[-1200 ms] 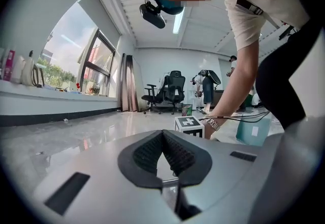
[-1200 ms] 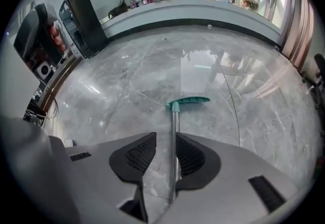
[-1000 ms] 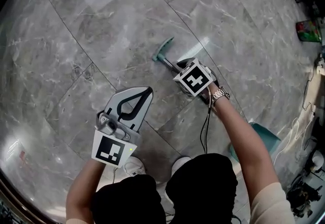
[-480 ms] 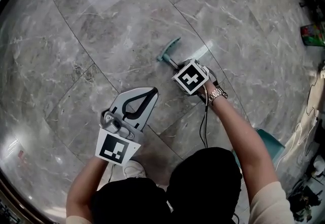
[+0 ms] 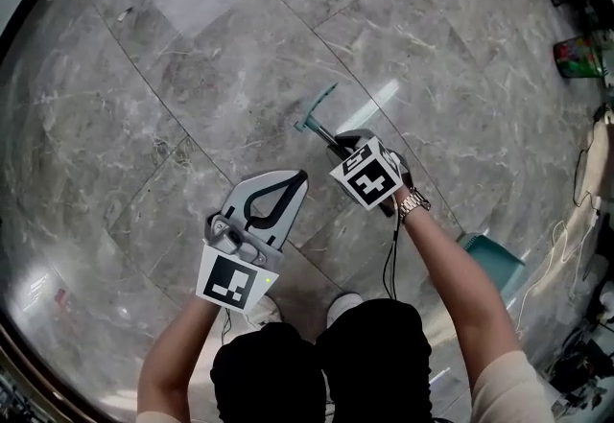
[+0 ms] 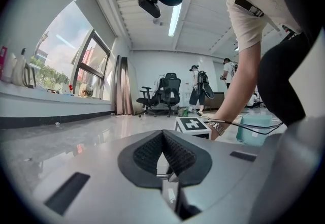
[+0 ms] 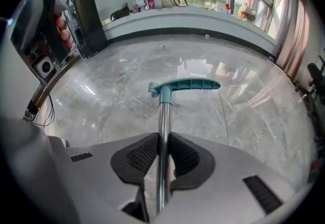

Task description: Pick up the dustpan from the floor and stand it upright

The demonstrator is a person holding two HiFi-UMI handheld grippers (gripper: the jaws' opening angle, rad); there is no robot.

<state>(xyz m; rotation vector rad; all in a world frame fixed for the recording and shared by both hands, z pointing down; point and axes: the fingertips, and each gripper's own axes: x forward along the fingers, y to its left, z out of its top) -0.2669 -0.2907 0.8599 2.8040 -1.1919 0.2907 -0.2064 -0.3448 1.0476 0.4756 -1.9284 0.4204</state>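
Observation:
The dustpan has a teal pan (image 5: 494, 263), seen past my right arm, and a long metal pole (image 7: 163, 131) ending in a teal grip (image 7: 185, 86). In the head view that grip (image 5: 315, 109) points up and to the left over the grey marble floor. My right gripper (image 5: 342, 143) (image 7: 162, 154) is shut on the pole, pads pressed on both sides. My left gripper (image 5: 286, 186) (image 6: 163, 153) hovers to the left, shut with nothing between its pads. The teal pan (image 6: 254, 129) also shows in the left gripper view.
A cable (image 5: 389, 244) hangs from the right gripper. My shoes (image 5: 341, 306) stand just below the grippers. Clutter and cords (image 5: 576, 210) line the right edge, with a green and red item (image 5: 578, 57). An office chair (image 6: 167, 93) and people stand far off.
The right gripper keeps its hold on the pole and has shifted slightly toward me. The left gripper has drifted a little right, still shut and empty.

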